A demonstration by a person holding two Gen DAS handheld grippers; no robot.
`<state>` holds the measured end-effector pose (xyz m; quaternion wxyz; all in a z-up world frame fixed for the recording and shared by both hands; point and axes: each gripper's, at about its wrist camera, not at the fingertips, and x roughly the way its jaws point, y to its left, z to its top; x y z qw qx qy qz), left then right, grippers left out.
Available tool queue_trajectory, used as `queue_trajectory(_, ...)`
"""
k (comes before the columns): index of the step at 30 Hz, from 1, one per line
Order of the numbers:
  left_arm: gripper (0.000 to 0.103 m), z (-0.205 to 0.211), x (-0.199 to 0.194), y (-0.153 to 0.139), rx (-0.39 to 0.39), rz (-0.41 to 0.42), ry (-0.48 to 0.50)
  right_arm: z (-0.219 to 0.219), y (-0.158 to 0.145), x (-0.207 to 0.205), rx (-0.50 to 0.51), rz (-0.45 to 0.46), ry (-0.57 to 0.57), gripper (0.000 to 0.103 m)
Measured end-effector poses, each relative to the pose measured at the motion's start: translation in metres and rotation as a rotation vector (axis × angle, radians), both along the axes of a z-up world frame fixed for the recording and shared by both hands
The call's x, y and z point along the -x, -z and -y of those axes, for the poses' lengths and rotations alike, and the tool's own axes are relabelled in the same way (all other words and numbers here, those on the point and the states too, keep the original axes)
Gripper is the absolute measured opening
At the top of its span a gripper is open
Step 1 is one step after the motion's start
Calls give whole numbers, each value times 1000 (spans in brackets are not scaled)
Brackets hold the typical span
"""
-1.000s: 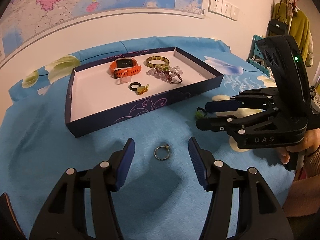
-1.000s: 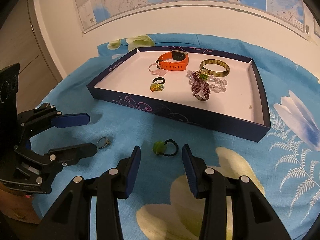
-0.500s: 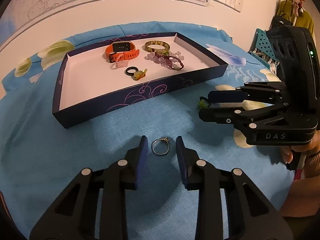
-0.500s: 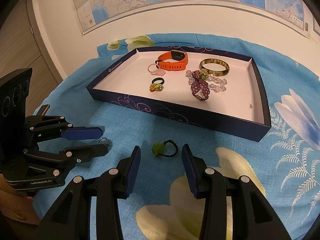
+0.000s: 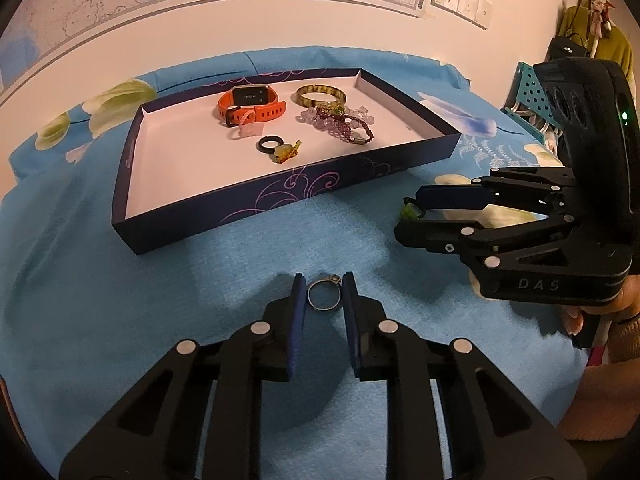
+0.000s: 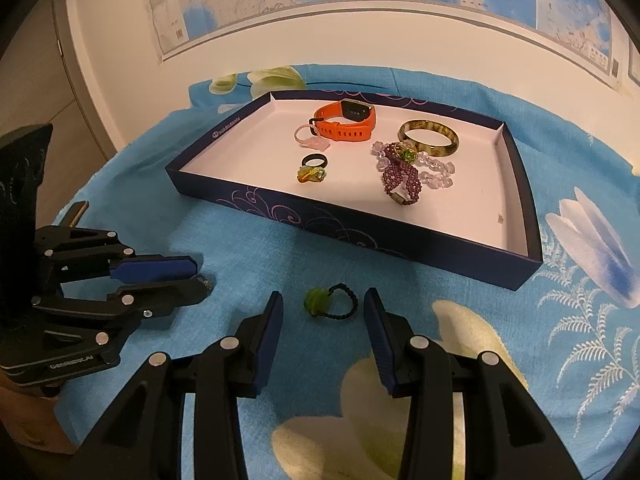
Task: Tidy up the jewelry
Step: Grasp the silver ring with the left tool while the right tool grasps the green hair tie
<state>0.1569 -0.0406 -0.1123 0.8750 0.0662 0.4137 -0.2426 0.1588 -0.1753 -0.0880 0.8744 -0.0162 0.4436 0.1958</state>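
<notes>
A silver ring [image 5: 325, 295] lies on the blue cloth between the pads of my left gripper [image 5: 323, 280], whose jaws are closing and meet the ring's sides. From the right wrist view, the left gripper [image 6: 200, 278] hides most of that ring. A black band with a green bead [image 6: 330, 304] lies between the fingertips of my right gripper [image 6: 323, 295], which stands open with neither pad touching it. The same band [image 5: 408, 212] peeks out by the right gripper [image 5: 408, 216]. Beyond both sits the navy tray [image 5: 280, 200] with a white floor.
The tray [image 6: 320, 220] holds an orange watch [image 5: 250, 106], a brown bangle [image 5: 320, 96], beaded bracelets [image 5: 340, 120], a black ring [image 5: 268, 144] and an amber piece [image 5: 286, 152]. A hand [image 5: 576, 320] grips the right tool. A map-covered wall stands behind.
My left gripper's jaws have narrowed from wide apart to the ring's sides, and it moved slightly closer. The right gripper stayed over the green-bead band.
</notes>
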Motion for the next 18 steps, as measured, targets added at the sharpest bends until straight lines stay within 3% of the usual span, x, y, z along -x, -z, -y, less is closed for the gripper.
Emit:
queue_trajectory(5,19,-2,1,-1,7,4,-5,0,0,0,15,3,8,25)
queue_trajectory(18,19,-6,3,-4,29,18,-20,6,-1,4,-18,7,16,23)
